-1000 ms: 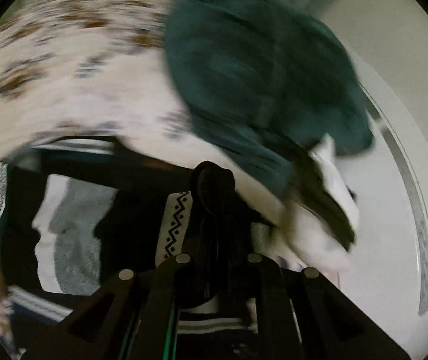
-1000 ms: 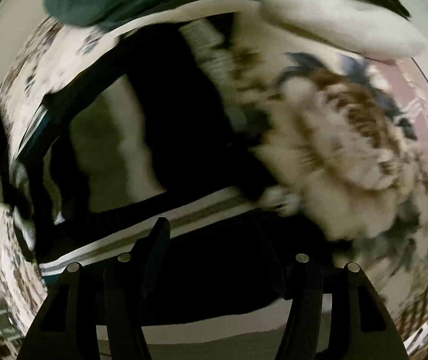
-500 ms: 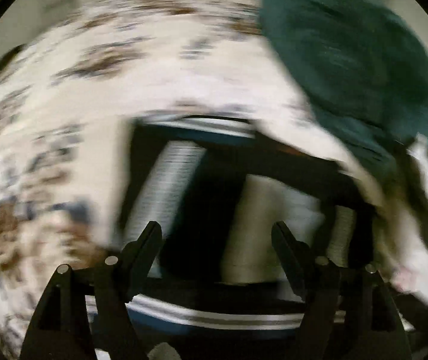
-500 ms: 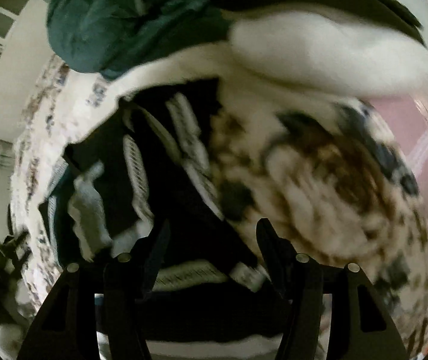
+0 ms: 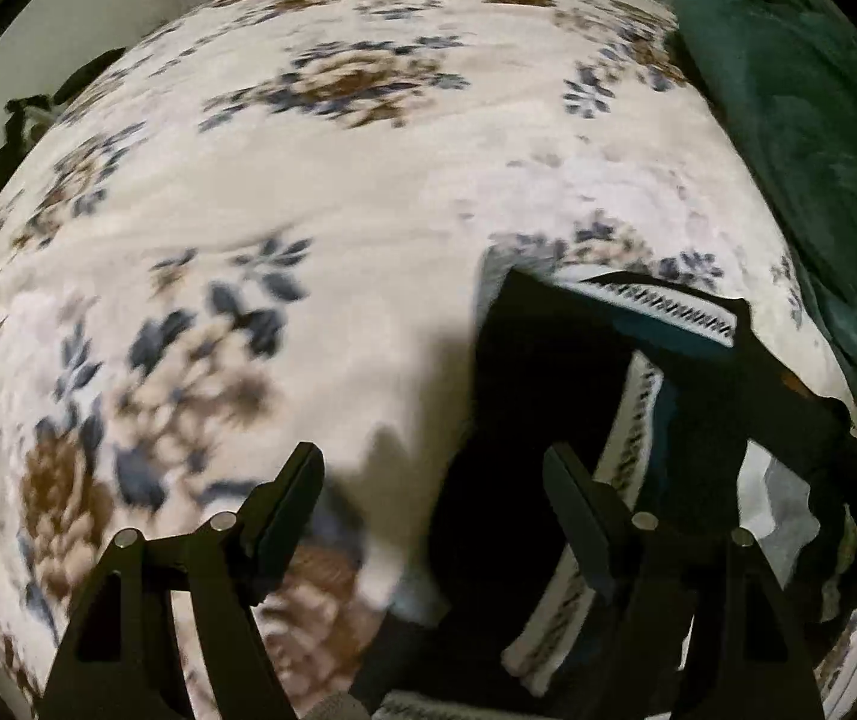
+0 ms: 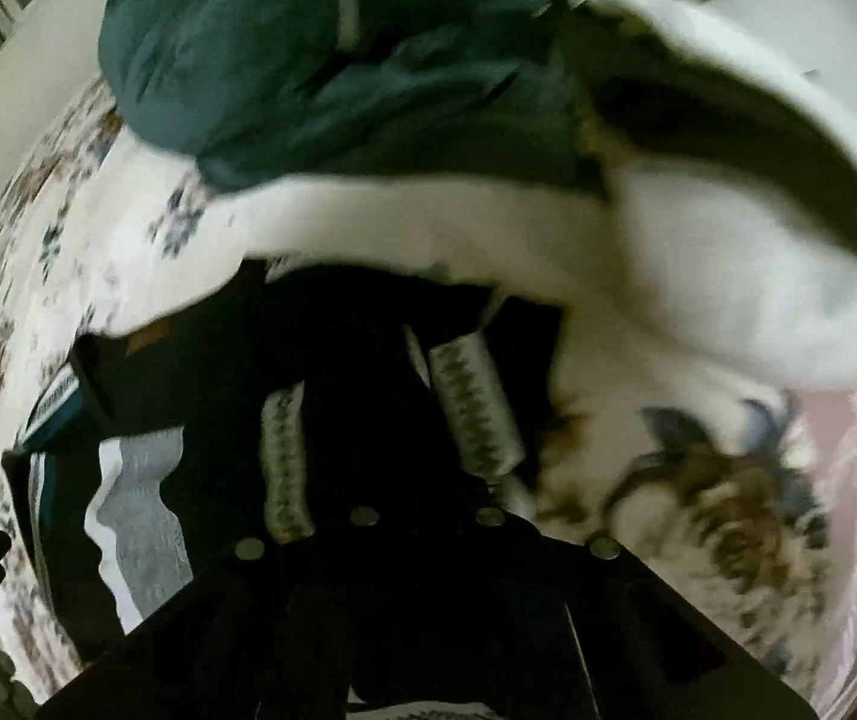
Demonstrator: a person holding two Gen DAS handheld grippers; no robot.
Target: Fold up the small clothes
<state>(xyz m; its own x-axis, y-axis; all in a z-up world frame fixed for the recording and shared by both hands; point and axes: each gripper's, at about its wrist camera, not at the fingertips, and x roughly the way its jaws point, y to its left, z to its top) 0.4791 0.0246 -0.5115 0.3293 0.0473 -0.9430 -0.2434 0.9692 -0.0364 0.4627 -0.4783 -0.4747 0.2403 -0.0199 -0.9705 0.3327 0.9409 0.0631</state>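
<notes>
A: Where does the task's garment lie?

B: The black knitted garment with white patterned bands and a grey-and-white panel (image 5: 698, 396) lies spread on the bed's cream blanket printed with brown and blue flowers (image 5: 320, 192), toward its right side in your left wrist view. In your right wrist view the same garment (image 6: 332, 372) fills the centre, directly ahead of the fingers.

A: And your left tool?

B: Your left tool (image 5: 434, 480) is released. Its two black fingers (image 5: 290, 498) stand wide apart; the left one is over bare blanket, the right one over the garment's dark left edge. Nothing is pinched between them.

A: Your right tool?

B: Your right tool (image 6: 422, 510) is clenched, jaws drawn together over the garment's black fabric. The dark cloth hides the tips, so you cannot tell whether a fold is caught.

A: What else is on the bed?

B: A dark green rumpled cloth (image 6: 320, 54) lies beyond the garment, and a white-and-black plush item (image 6: 728, 252) just beside it.
</notes>
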